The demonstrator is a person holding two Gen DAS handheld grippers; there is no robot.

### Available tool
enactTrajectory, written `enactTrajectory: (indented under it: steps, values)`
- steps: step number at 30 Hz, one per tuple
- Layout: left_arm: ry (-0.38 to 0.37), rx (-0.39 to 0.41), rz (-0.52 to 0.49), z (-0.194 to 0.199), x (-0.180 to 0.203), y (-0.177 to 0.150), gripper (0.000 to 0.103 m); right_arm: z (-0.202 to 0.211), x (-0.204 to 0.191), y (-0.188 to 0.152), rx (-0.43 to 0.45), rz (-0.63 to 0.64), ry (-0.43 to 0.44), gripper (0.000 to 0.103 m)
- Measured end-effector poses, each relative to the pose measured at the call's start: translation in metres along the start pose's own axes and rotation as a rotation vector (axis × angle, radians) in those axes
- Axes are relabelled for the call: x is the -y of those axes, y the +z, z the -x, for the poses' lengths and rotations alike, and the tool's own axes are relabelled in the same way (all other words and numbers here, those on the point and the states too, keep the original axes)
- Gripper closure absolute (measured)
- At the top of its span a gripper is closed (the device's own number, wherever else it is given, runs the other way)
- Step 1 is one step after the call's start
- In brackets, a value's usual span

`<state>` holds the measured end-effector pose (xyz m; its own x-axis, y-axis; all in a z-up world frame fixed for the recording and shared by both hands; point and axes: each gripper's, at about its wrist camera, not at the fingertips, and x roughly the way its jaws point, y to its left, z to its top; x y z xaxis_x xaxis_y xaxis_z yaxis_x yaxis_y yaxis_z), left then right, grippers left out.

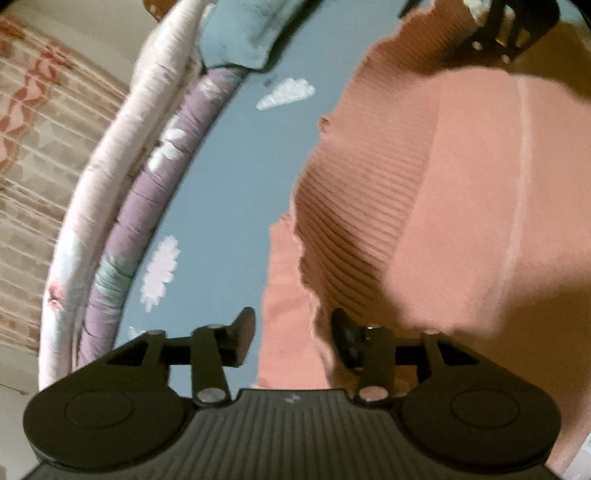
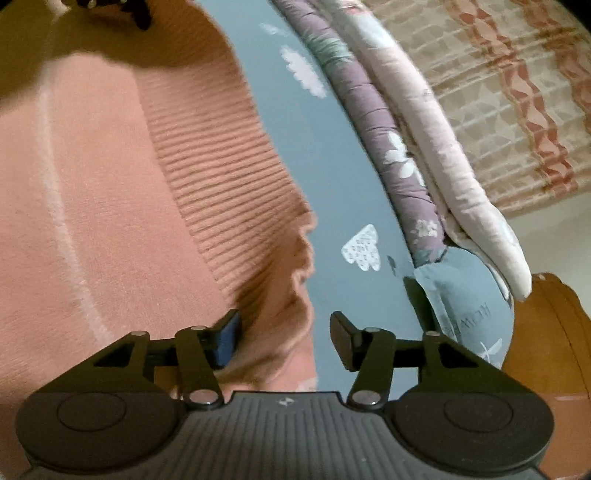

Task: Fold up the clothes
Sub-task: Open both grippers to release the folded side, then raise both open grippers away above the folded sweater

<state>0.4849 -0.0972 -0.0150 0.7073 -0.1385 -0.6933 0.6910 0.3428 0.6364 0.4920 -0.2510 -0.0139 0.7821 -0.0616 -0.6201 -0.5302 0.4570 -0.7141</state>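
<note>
A salmon knit sweater (image 1: 461, 192) with a ribbed band (image 1: 362, 221) lies flat on a blue bedsheet (image 1: 229, 192). My left gripper (image 1: 293, 336) is open, low over the sweater's wavy edge; its right finger (image 1: 343, 339) rests on the knit and its left finger (image 1: 243, 332) is over bare sheet. In the right wrist view the same sweater (image 2: 92, 192) fills the left side. My right gripper (image 2: 284, 339) is open and straddles the frilled edge (image 2: 295, 291). Its left finger (image 2: 227, 339) is on the knit. Each view shows the other gripper (image 1: 509, 33) (image 2: 110, 11) at the sweater's far side.
Purple (image 2: 373, 122) and white (image 2: 436, 129) rolled quilts run along the sheet's far edge, with a patterned curtain (image 2: 517, 92) behind. A blue pillow (image 2: 465, 306) and an orange wooden board (image 2: 546, 332) lie at the bed end. The sheet has white cloud prints (image 1: 284, 94).
</note>
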Motion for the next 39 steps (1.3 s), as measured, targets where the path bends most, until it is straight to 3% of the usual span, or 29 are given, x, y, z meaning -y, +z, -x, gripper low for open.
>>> enactTrajectory:
  steps: [2, 6, 9, 13, 18, 21, 25, 28, 33, 36, 39]
  values:
    - [0.018, 0.021, 0.011, 0.010, -0.008, 0.002, 0.053, 0.011, 0.005, -0.004, 0.011, -0.030, -0.005, 0.040]
    - [0.068, 0.063, 0.031, 0.033, -0.022, 0.001, 0.040, 0.033, 0.012, -0.012, 0.028, -0.097, -0.012, 0.038]
    - [0.042, 0.081, 0.081, 0.046, -0.024, 0.000, 0.039, 0.045, 0.015, -0.019, 0.043, -0.158, 0.013, 0.038]
    - [-0.097, 0.087, 0.163, 0.049, -0.010, -0.007, 0.038, 0.044, 0.005, -0.019, 0.052, -0.187, 0.068, 0.038]
    - [-0.274, 0.017, 0.275, 0.016, 0.012, -0.020, 0.038, 0.020, -0.008, -0.020, 0.021, -0.227, 0.139, 0.038]
    - [-0.336, -0.037, 0.450, -0.002, 0.006, -0.040, 0.037, 0.011, 0.002, -0.033, -0.010, -0.361, 0.176, 0.038]
    - [-0.377, -0.082, 0.694, -0.009, -0.005, -0.074, 0.026, 0.010, 0.014, -0.061, -0.052, -0.554, 0.209, 0.034]
    - [-0.345, -0.094, 0.706, 0.004, -0.001, -0.080, 0.026, 0.019, 0.019, -0.077, -0.073, -0.678, 0.226, 0.034]
    - [-0.344, -0.100, 0.713, 0.018, 0.009, -0.086, 0.026, 0.038, 0.023, -0.075, 0.014, -0.779, 0.269, 0.033]
    - [-0.344, -0.103, 0.717, 0.026, 0.015, -0.089, 0.026, 0.021, 0.019, -0.085, -0.066, -0.807, 0.259, 0.034]
    - [-0.343, -0.107, 0.721, 0.034, 0.022, -0.093, 0.026, 0.026, 0.024, -0.108, -0.088, -0.907, 0.256, 0.033]
